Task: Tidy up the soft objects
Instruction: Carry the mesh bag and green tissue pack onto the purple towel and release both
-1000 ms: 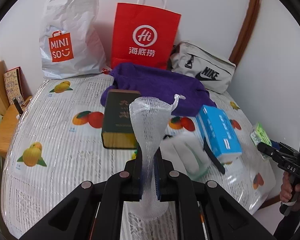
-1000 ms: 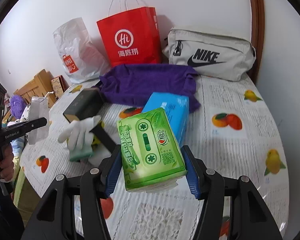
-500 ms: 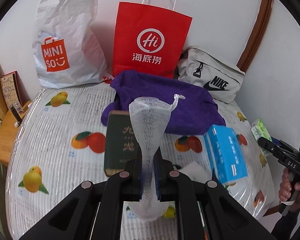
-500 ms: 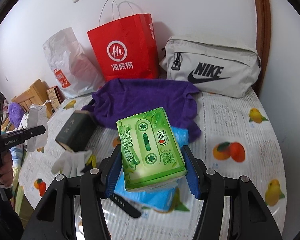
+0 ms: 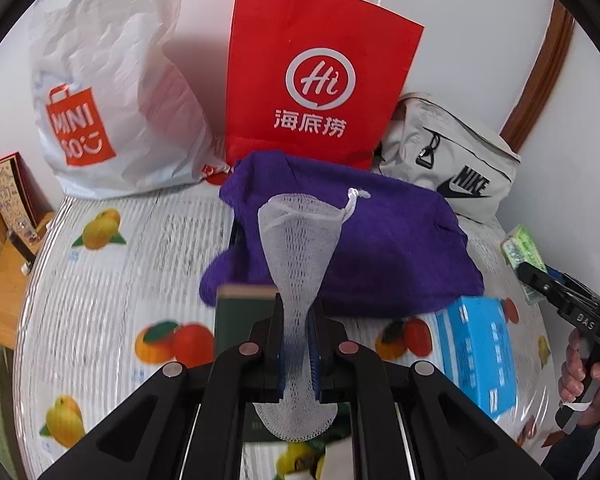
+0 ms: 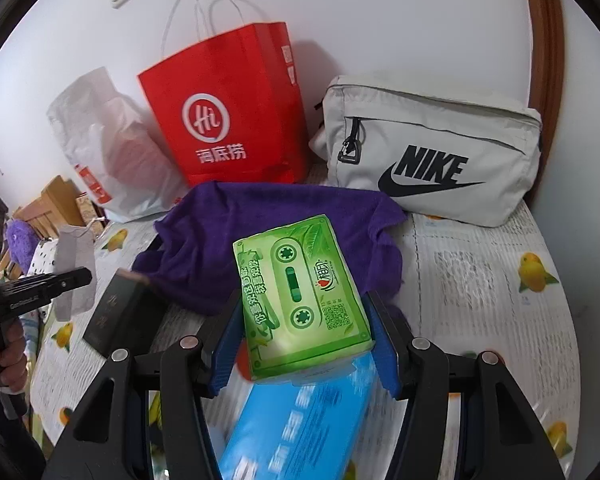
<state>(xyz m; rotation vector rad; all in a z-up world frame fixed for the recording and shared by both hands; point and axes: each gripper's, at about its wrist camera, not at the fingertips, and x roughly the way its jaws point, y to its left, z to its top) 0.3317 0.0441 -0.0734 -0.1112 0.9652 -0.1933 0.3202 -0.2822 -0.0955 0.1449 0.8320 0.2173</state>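
Fingers of the left gripper (image 5: 298,320) are pinched tight on one white mesh pouch (image 5: 300,248), which stands up between them with a knotted drawstring at its rim and a frilled end hanging below. Fingers of the right gripper (image 6: 305,346) clamp one green tissue pack (image 6: 302,300) printed with a cassette design, pressing on both its long sides and holding it above the bench (image 6: 480,300). That bench wears a clear cover over a cloth printed with oranges and lemons. On it lie one purple towel (image 5: 380,248), crumpled near the back, one dark green book (image 6: 116,314) just in front of the towel's left edge, and one blue tissue pack (image 6: 300,428) directly under the green pack in the right wrist view. Three bags stand against the white wall behind: one white Miniso plastic bag (image 5: 108,96) on the left, one red paper bag (image 5: 316,80) with white handles in the middle, and one grey Nike pouch (image 6: 428,152) on the right. Each wrist view catches the other gripper at its edge, a person's hand (image 5: 584,376) wrapped around the handle. Both views are slightly blurred low down.
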